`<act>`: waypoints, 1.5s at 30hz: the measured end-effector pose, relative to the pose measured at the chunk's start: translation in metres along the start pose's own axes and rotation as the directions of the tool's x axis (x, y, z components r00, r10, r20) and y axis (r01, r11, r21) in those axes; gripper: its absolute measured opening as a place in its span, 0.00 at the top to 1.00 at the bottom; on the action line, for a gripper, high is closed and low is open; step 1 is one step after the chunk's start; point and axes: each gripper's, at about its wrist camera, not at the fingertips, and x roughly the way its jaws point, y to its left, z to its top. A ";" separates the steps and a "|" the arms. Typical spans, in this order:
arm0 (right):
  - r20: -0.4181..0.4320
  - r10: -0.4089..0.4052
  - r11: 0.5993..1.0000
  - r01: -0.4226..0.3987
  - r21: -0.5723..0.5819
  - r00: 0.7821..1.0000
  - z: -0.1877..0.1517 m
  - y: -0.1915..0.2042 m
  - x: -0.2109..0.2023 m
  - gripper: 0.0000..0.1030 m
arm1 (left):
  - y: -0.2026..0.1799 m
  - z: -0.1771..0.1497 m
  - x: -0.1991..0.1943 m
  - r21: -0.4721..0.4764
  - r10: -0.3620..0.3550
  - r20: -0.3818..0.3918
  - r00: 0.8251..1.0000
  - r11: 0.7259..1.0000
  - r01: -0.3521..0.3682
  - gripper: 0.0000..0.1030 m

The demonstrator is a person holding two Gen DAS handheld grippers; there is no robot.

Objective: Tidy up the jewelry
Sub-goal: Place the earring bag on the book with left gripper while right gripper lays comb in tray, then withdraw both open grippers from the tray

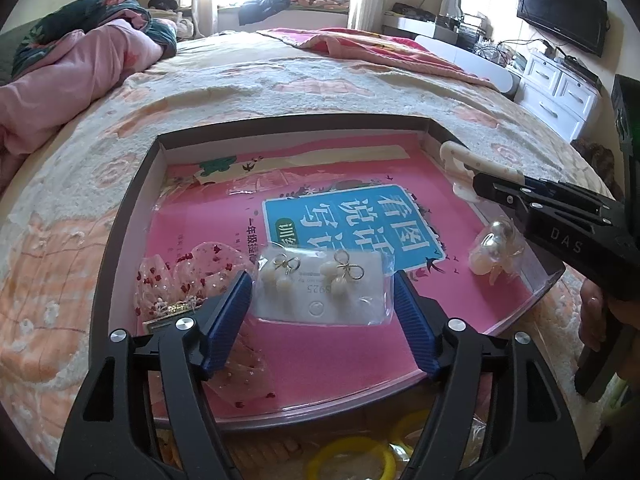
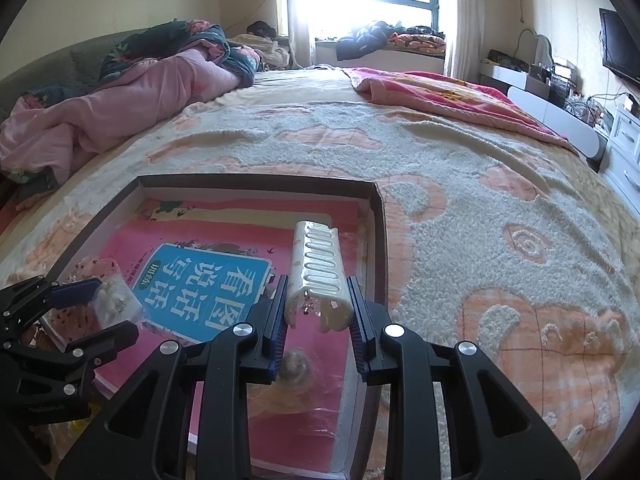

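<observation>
Cream hair clip is clamped in your right hand-held gripper; lower it at the tray's two o'clock, your left hand-held gripper gaping around the earring packet.

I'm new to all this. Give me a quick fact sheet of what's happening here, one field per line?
Setting: shallow box on a bed
Box floor: pink booklet
Left gripper: open, straddling bagged earring card
Right gripper: shut on cream hair claw clip
Also inside: pearl hair clip, sheer bow

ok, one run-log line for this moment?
left gripper: open, straddling earring packet | right gripper: shut on white hair clip | both over box
</observation>
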 end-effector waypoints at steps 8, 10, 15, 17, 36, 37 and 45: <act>0.021 0.017 0.999 -0.017 0.033 1.000 -0.002 -0.006 -0.008 0.62 | 0.000 -0.001 -0.005 -0.006 0.006 0.012 1.000 1.000 -0.006 0.32; 0.031 0.020 0.999 -0.021 0.042 0.999 -0.003 -0.007 -0.012 0.58 | 0.000 -0.001 -0.007 -0.007 0.006 0.015 1.000 1.000 -0.006 0.29; 0.065 0.030 0.997 -0.035 0.067 0.997 -0.005 -0.009 -0.026 0.46 | -0.001 -0.002 -0.014 -0.014 0.007 0.029 1.000 1.000 -0.007 0.24; 0.079 0.027 0.997 -0.033 0.073 0.996 -0.006 -0.010 -0.031 0.40 | 0.000 -0.002 -0.019 -0.022 0.003 0.037 0.999 1.000 -0.002 0.19; 0.192 0.012 0.997 -0.027 0.077 0.981 -0.014 -0.003 -0.095 0.20 | 0.001 -0.007 -0.083 -0.056 0.019 0.148 0.989 0.998 -0.011 0.11; 0.200 0.016 0.997 -0.031 0.072 0.980 -0.014 -0.001 -0.100 0.20 | 0.001 -0.007 -0.087 -0.055 0.022 0.154 0.988 0.998 -0.014 0.11; 0.237 0.018 0.999 -0.026 0.033 0.971 -0.028 0.014 -0.126 0.19 | 0.003 -0.012 -0.104 -0.070 0.037 0.185 0.982 0.997 -0.025 0.11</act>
